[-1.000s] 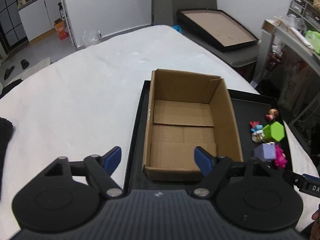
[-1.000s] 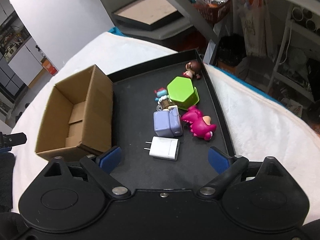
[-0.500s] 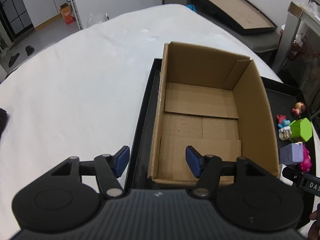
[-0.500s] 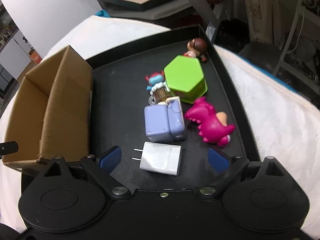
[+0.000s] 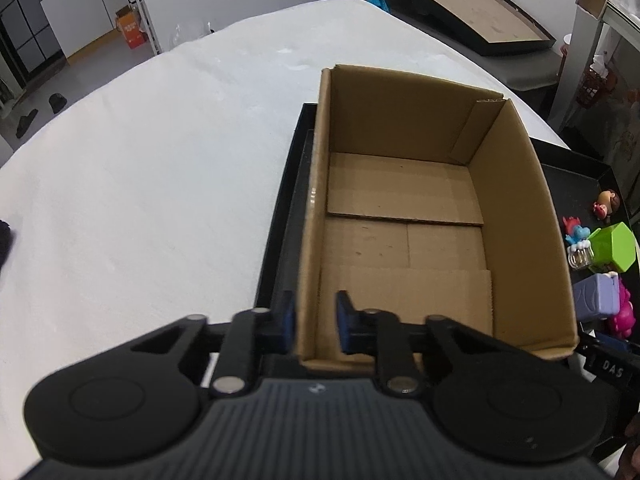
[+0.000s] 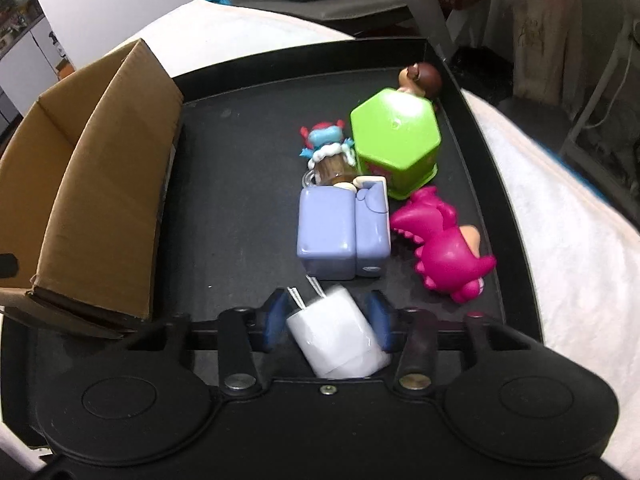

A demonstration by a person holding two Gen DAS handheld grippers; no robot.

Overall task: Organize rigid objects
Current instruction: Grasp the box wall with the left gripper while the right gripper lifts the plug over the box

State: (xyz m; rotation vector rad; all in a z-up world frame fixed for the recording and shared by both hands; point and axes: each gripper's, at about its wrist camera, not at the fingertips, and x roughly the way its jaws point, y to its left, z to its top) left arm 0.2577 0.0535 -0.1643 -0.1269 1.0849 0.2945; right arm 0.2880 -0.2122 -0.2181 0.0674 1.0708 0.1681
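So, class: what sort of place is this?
Probably a workroom or lab set up for sorting: a cloth-covered table, cluttered shelving, and a black tray holding toys beside a cardboard box.

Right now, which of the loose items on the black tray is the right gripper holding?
The white plug adapter, prongs pointing forward, sits between the right gripper fingers; every toy lies untouched beyond it.

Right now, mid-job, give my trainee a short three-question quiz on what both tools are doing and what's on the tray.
1. True or false: the cardboard box already holds a toy.
2. Which item sits between the fingers of the right tool? A) pink dinosaur B) white charger C) green hexagonal box
3. Fill in: the left tool straddles the box's near-left ____.

Key: 1. False, the box is empty. 2. B. 3. Wall: one finger outside, one inside.
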